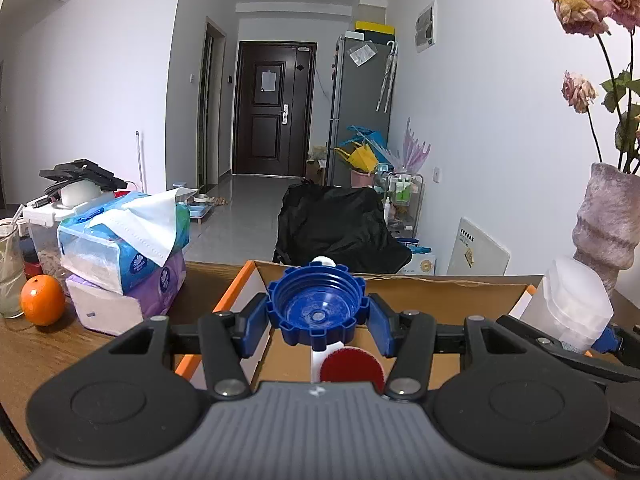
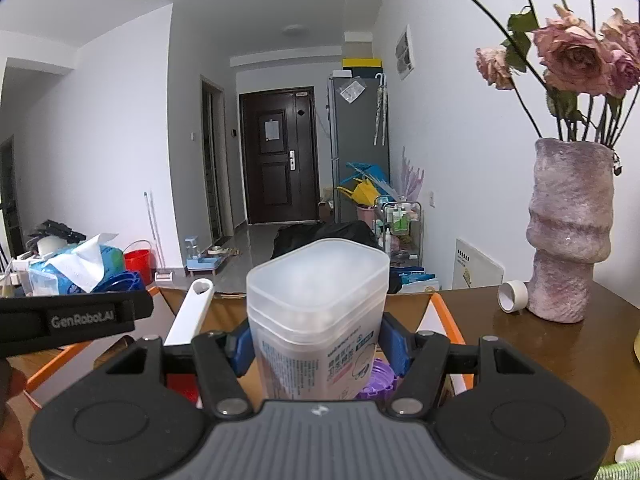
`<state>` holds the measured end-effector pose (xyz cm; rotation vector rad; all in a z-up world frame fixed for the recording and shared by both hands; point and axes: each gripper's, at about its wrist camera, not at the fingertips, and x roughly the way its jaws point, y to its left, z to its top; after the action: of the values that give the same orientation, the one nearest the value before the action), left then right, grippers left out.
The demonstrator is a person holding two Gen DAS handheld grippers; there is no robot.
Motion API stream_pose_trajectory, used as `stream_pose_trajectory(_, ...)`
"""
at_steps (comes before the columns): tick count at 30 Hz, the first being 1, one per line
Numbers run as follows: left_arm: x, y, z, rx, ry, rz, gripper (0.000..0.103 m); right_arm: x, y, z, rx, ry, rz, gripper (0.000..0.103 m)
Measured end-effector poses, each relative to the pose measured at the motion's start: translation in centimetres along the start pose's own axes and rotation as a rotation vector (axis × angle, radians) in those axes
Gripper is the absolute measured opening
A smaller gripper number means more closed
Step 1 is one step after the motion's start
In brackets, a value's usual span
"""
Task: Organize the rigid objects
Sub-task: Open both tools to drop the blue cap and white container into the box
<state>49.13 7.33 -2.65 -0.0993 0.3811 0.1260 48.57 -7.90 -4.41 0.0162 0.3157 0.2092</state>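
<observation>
Blue ridged cap (image 1: 316,306) is pinched in the left gripper (image 1: 317,322), held over an open cardboard box (image 1: 452,286) on the wooden worktop (image 1: 52,344), seemingly for dropping in. The right gripper (image 2: 320,346) clasps a frosted plastic container (image 2: 318,312) with an unreadable label. Its neighbour's side reads "GenRobot.AI".

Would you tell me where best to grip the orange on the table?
Probably across the middle of the orange, coming from above. It is round, so its widest part suits the jaws, and a glass and tissue packs stand close on either side.
</observation>
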Motion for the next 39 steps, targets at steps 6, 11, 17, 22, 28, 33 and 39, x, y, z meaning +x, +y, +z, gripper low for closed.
stream_pose_trajectory(6,0.7,0.3,0.0,0.008,0.009,0.011,0.054,0.7,0.2,0.0,-0.022,0.022,0.002,0.062)
stream_pose_trajectory(11,0.8,0.8,0.1,0.008,0.010,0.018,0.054,1.0,0.1,0.0,-0.034,0.040,-0.005,0.062)
stream_pose_trajectory(17,0.5,1.4,0.1,0.017,-0.018,0.015,0.084,1.3,-0.1,-0.2,-0.055,0.063,-0.014,0.063)
stream_pose_trajectory(22,-0.3,1.8,0.4,0.012,-0.061,0.031,0.103,0.8,-0.3,-0.3,-0.044,0.040,-0.029,0.102)
stream_pose_trajectory(28,-0.2,2.1,0.5,-0.002,-0.045,0.025,0.103,1.0,-0.5,-0.4,-0.040,0.051,-0.027,0.103)
stream_pose_trajectory(33,-0.2,2.1,0.4,0.000,-0.045,0.029,0.103,0.9,-0.4,-0.4,-0.041,0.049,-0.025,0.103)
stream_pose_trajectory(39,-0.7,2.2,0.4,-0.020,-0.046,0.028,0.103,0.6,-0.3,-0.4,-0.045,0.044,-0.025,0.103)
